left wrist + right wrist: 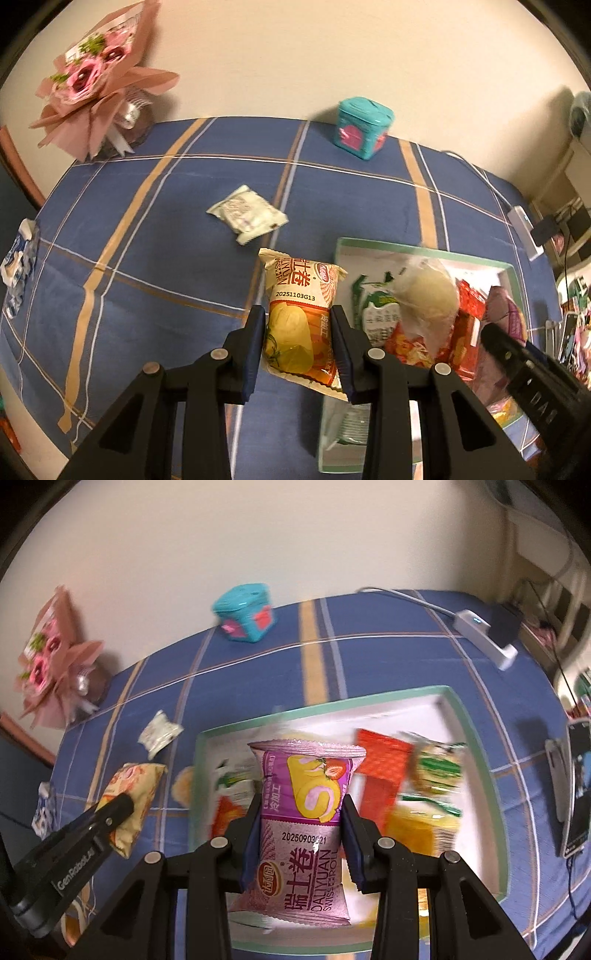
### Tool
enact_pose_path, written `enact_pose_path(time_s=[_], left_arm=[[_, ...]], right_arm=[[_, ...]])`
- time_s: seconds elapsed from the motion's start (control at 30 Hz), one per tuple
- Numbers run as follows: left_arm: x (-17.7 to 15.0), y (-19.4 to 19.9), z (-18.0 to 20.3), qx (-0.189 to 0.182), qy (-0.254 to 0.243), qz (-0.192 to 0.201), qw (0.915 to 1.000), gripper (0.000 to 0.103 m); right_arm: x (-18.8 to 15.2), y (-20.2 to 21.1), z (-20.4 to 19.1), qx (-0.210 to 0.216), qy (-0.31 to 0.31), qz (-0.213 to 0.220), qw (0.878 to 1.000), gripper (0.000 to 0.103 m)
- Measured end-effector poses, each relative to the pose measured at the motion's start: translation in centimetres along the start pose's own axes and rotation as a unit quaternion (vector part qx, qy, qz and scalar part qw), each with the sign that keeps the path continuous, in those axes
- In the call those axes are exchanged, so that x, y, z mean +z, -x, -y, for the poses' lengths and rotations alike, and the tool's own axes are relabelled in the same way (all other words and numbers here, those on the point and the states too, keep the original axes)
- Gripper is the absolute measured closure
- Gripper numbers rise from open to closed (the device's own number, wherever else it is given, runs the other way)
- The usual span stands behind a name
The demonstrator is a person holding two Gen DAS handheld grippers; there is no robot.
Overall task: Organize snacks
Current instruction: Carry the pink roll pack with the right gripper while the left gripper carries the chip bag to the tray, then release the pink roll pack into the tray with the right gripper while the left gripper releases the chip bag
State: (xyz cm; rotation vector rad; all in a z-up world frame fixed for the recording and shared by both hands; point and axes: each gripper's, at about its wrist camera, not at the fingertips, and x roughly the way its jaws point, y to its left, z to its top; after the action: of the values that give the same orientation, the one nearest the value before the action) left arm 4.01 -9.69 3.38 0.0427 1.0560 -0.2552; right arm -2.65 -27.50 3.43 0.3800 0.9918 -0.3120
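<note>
My left gripper (298, 334) pinches the orange snack pack (301, 317), my right gripper (298, 825) pinches the purple one (301, 823), both bound for the tray (476, 738)

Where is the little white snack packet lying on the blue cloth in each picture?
Left wrist view: the white snack packet lies near the middle, on the blue cloth above the orange Swiss roll packet.
Right wrist view: it lies at middle left, just outside the tray's left corner.
Shared landmark: the teal box by the wall.
</note>
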Motion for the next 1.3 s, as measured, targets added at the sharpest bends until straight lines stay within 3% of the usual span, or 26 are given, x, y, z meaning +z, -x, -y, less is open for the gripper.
enact_pose_path(time_s=[0.3,0.63,1.3], left_arm=[[-0.5,0.5,4.9,-0.024,-0.052,0.006,0.9983,0.066],[-1.1,-0.1,10.2,-0.029,-0.114,0.011,0.9930,0.066],[-1.4,-3.6,11.5,-0.022,-0.121,-0.019,0.9922,0.066]], right_arm=[[0.5,0.5,5.9,-0.017,-0.058,0.003,0.998,0.062],[0.8,-0.3,7.0,-0.021,-0.050,0.009,0.999,0.062],[1.4,-2.7,6.8,-0.029,-0.018,0.002,0.999,0.062]])
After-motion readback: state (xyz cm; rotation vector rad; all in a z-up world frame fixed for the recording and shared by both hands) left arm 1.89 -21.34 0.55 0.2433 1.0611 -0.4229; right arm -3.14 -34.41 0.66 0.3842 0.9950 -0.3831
